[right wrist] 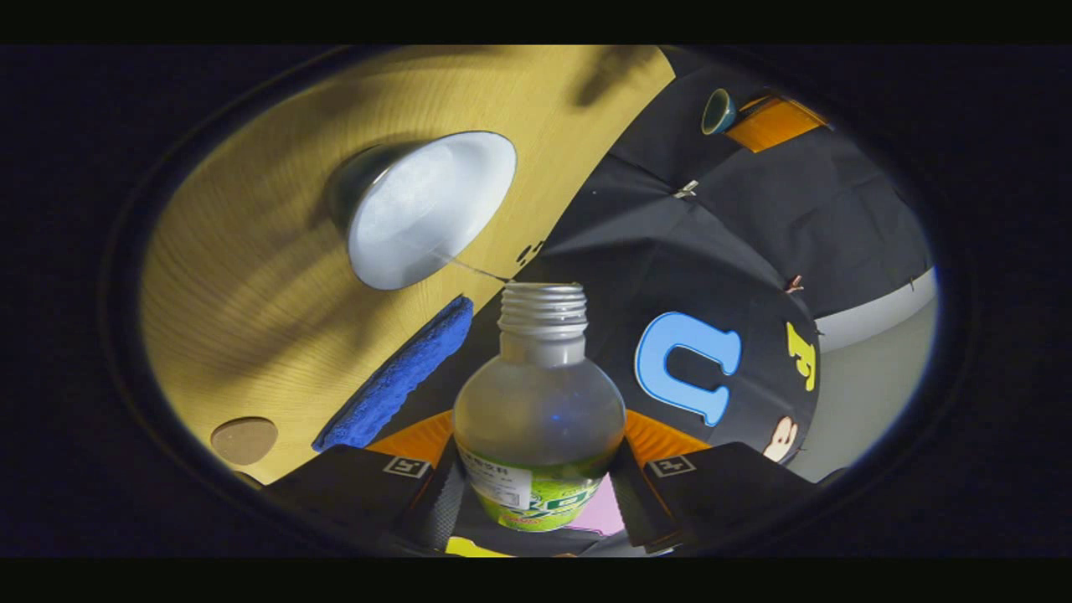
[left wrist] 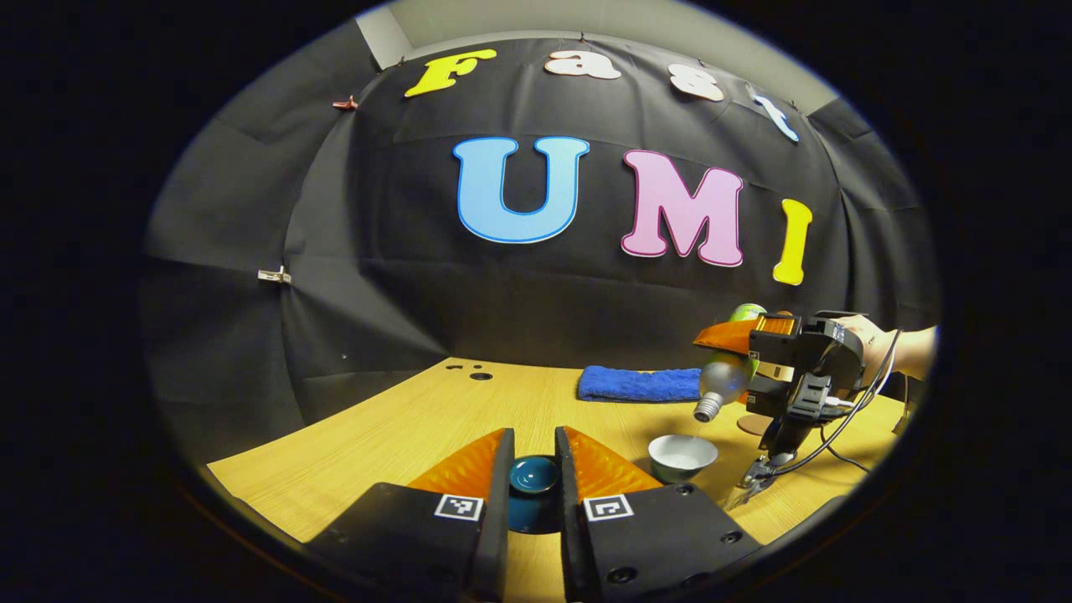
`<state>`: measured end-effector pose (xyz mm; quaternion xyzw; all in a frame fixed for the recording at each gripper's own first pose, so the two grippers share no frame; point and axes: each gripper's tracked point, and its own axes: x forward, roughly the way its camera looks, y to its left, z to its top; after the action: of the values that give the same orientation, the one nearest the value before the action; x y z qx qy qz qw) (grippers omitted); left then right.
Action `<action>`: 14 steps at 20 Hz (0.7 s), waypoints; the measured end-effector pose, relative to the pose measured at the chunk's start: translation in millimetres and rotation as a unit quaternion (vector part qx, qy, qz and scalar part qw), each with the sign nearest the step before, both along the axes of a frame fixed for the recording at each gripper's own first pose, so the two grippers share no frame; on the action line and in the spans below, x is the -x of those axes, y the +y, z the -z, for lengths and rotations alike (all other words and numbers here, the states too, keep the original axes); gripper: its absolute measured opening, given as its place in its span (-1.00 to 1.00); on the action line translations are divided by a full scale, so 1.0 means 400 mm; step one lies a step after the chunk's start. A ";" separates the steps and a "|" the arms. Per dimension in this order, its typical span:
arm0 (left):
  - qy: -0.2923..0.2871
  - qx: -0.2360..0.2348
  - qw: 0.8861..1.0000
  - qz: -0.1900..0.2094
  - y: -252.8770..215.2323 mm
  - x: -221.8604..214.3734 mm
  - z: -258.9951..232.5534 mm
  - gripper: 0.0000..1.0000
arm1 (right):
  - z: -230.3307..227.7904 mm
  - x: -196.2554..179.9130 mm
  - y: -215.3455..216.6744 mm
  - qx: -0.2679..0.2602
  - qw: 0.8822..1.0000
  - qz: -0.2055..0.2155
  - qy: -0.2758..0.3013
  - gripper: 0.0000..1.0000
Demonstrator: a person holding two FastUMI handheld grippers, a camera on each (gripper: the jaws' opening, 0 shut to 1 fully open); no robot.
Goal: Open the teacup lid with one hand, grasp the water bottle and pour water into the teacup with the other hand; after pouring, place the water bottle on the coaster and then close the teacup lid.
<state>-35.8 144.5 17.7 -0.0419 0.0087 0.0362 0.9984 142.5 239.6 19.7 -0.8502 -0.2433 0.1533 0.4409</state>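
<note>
This was a staged recording booth rather than a lived-in room: black cloth (left wrist: pixel 251 251) was clipped up as the wall behind a bare wood-grain desk (left wrist: pixel 435 427), and the few household props on it included a folded blue towel (left wrist: pixel 638 383) and a round coaster (right wrist: pixel 244 440).

My left tool (left wrist: pixel 533 479) holds the teacup lid (left wrist: pixel 534 476) between its fingers, above the surface (left wrist: pixel 402 435); ahead and to its right the teacup (left wrist: pixel 682 456) stands on the surface; above the teacup my right tool (left wrist: pixel 737 352) holds the water bottle (left wrist: pixel 727 377) tilted, mouth down over the cup; behind the teacup a towel (left wrist: pixel 641 383) lies near the wall; in the right gripper view the coaster (right wrist: pixel 244 440) lies on the surface beside the towel (right wrist: pixel 398 377), apart from the teacup (right wrist: pixel 427 209).
</note>
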 end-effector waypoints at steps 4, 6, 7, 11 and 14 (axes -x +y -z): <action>0.003 0.000 1.000 -0.002 0.002 0.007 0.003 -0.41 | 0.003 0.006 0.003 0.002 1.000 -0.004 -0.002 0.57; 0.003 0.001 1.000 -0.004 0.003 0.009 0.005 -0.41 | 0.003 0.005 0.006 0.004 1.000 -0.005 -0.003 0.57; 0.003 0.000 1.000 -0.005 0.004 0.012 0.004 -0.41 | 0.005 0.007 0.007 0.003 1.000 -0.005 -0.003 0.57; 0.001 -0.007 1.000 -0.007 0.002 0.019 0.001 -0.41 | 0.009 0.010 0.014 0.002 1.000 -0.010 -0.003 0.57; 0.003 -0.004 1.000 -0.004 -0.005 0.022 0.007 -0.41 | 0.024 0.016 0.023 0.008 1.000 -0.014 -0.001 0.57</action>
<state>-44.7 142.4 15.0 -0.0379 0.0112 0.0405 0.9984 136.1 248.7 9.9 -0.8505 -0.2548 0.1606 0.4311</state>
